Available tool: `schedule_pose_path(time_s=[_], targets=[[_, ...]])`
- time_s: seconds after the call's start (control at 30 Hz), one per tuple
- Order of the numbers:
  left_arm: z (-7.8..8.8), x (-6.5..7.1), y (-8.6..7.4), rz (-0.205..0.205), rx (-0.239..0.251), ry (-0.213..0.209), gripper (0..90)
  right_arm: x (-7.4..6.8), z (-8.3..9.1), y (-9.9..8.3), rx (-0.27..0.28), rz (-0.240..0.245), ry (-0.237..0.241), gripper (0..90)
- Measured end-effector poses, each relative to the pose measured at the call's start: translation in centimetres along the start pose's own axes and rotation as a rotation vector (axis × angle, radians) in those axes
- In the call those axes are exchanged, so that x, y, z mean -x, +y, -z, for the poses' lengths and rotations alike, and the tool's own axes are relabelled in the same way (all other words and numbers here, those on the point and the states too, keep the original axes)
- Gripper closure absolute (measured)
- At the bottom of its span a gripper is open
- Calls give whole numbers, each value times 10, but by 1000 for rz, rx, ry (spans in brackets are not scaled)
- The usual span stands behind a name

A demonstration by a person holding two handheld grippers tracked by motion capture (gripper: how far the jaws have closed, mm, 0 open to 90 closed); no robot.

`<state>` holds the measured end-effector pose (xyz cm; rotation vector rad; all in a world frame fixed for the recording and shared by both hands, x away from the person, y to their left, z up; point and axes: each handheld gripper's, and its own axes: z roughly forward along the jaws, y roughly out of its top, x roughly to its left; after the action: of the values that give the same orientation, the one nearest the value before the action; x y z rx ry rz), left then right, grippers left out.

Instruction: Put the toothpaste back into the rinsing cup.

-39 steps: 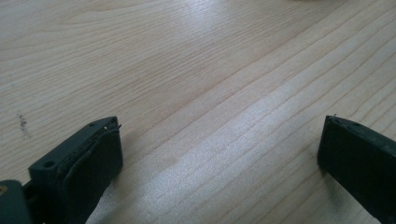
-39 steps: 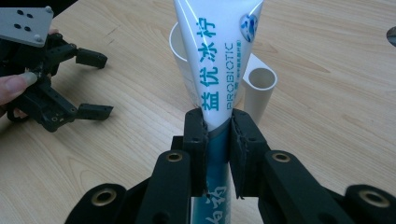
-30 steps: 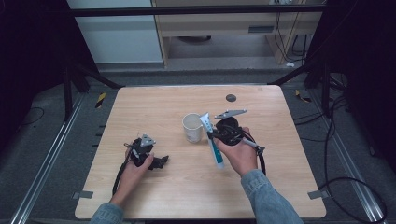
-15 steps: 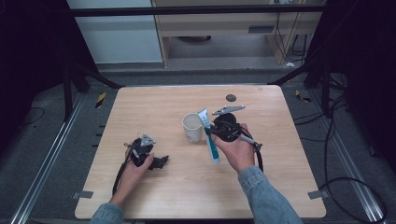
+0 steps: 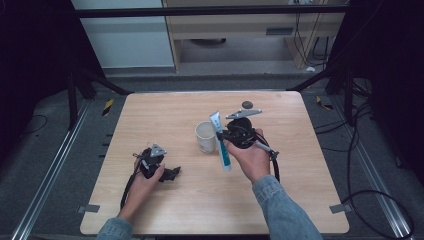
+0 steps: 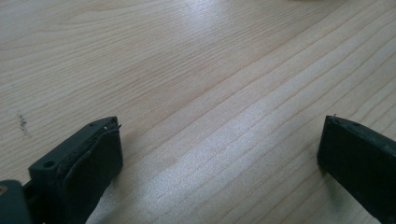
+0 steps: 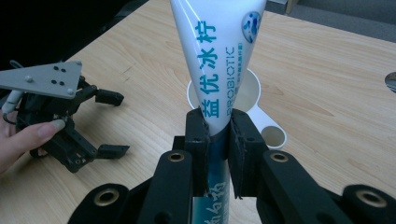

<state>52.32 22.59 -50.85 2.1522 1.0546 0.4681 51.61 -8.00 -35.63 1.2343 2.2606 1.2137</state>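
A white toothpaste tube (image 5: 225,157) with blue print stands steeply tilted over the middle of the wooden table (image 5: 175,117). My right gripper (image 5: 223,136) is shut on its lower half. In the right gripper view the pads pinch the tube (image 7: 219,51) from both sides, and its flat wide end points up and away. Just beyond the tube stands a white cup (image 5: 205,137), whose rim (image 7: 250,84) shows behind the tube. My left gripper (image 5: 171,174) rests on the table at the front left, held by a hand. Its jaws (image 6: 219,135) stand wide open over bare wood.
A small dark round object (image 5: 247,104) lies near the table's far edge, right of centre. Metal frame legs and rails stand on the floor around the table. A low shelf unit stands behind it.
The tube in my right gripper has swung more upright, and its lower end has shifted slightly left toward the cup. The left gripper has stayed where it was.
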Motion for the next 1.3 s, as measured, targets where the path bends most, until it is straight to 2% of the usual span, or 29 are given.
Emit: schedule_pose_path(time_s=[0.23,0.4,0.43,0.67,0.73,0.83,1.03,1.3], targets=[[0,0,0,0,0,0,0,-2,0,4,24,-11,-3,792],[0,0,0,0,0,0,0,-4,-1,6,59,-21,-27,791],[0,0,0,-1,0,0,0,-7,-1,8,81,-24,-35,791],[0,0,0,0,1,-1,0,-16,-1,12,146,-33,-70,791],[0,0,0,0,1,-1,0,-18,-3,14,150,-19,-80,790],[0,0,0,0,1,-1,0,-22,-5,16,155,-15,-72,790],[0,0,0,1,1,-1,0,-24,-7,20,187,-15,-87,790],[0,0,0,4,4,0,0,-28,-6,36,241,-17,-84,790]])
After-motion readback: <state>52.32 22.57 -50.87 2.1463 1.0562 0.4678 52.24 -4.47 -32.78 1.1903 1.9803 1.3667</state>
